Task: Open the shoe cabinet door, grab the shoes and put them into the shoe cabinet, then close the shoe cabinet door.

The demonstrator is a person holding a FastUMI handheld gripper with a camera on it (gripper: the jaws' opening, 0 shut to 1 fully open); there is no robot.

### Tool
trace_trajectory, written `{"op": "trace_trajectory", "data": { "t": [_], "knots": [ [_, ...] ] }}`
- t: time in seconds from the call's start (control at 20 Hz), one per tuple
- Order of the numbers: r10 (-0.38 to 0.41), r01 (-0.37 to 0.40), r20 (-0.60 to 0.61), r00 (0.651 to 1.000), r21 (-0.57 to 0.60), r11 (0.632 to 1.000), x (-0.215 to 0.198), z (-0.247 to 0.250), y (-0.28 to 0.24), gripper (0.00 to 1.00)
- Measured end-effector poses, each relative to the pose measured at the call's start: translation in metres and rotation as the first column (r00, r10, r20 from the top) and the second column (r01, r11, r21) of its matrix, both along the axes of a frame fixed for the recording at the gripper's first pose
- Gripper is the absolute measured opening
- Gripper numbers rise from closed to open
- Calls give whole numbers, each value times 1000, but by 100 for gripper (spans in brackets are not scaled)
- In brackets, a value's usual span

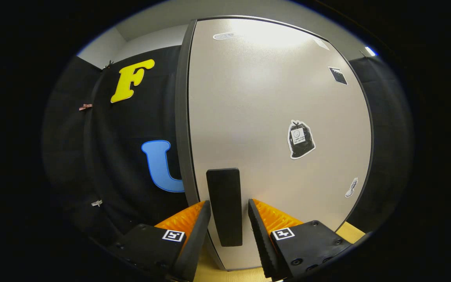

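- Step in hand, as judged: the first one, opening the door. No shoes were to be seen, and nothing of the cabinet's inside.
- The tall pale grey, matt laminate shoe cabinet door (264,117) stood directly ahead of the tongs (229,221), with a dark edge band running down its near side. It appeared swung slightly, its edge facing the camera, but whether it was shut or already ajar could not be told.
- A black, flat, upright rectangular handle (224,205) was mounted low on the door, close to that dark edge.
- The handle sat between the two fingers (198,231). A gap showed on either side of it, so the tongs were parted and straddling the handle, not yet pressing on it.
- Stickers on the door face: a black rubbish-bag shape (300,139) at mid height, a small shoe-shaped one (352,187) lower near the far edge, and a small dark square (338,75) high up.
- A strip of pale yellow wooden floor (352,232) showed beneath the door's lower corner.
- Next move, as judged: bring the fingers together on the handle until both bear on it, then pull outward along the door's arc. The handle looked smooth and slim, so a square, centred grip would matter; a skewed one could slip off.
- Risk noted: pulling before both fingers were seated would likely shift the tongs, not the door.
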State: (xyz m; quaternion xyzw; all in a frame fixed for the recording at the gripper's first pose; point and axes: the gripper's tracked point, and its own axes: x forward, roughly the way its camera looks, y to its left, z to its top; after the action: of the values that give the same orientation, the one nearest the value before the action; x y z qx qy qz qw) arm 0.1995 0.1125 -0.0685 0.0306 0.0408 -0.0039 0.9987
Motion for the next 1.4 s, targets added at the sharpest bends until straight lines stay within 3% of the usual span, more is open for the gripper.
{"op": "trace_trajectory", "data": {
  "t": [0.05, 0.15, 0.3, 0.35, 0.5, 0.55, 0.9, 1.4],
  "knots": [
    [15, -15, -5, 1000, 7, 1000, 4, -3, 4, 66],
    [5, -5, 5, 1000, -10, 1000, 0, 1, 2, 42],
    [8, -8, 1, 1000, -15, 1000, -10, 4, 2, 43],
    [7, -7, -2, 1000, -18, 1000, 0, -1, 2, 33],
    [15, -15, -6, 1000, -19, 1000, -6, -1, 2, 33],
    [18, -18, -10, 1000, -21, 1000, -5, -1, 2, 26],
    [76, -76, -23, 997, 0, 997, -51, 12, 2, 26],
    [197, -196, -45, 979, 35, 980, -131, 17, -40, 26]
  ]
}}
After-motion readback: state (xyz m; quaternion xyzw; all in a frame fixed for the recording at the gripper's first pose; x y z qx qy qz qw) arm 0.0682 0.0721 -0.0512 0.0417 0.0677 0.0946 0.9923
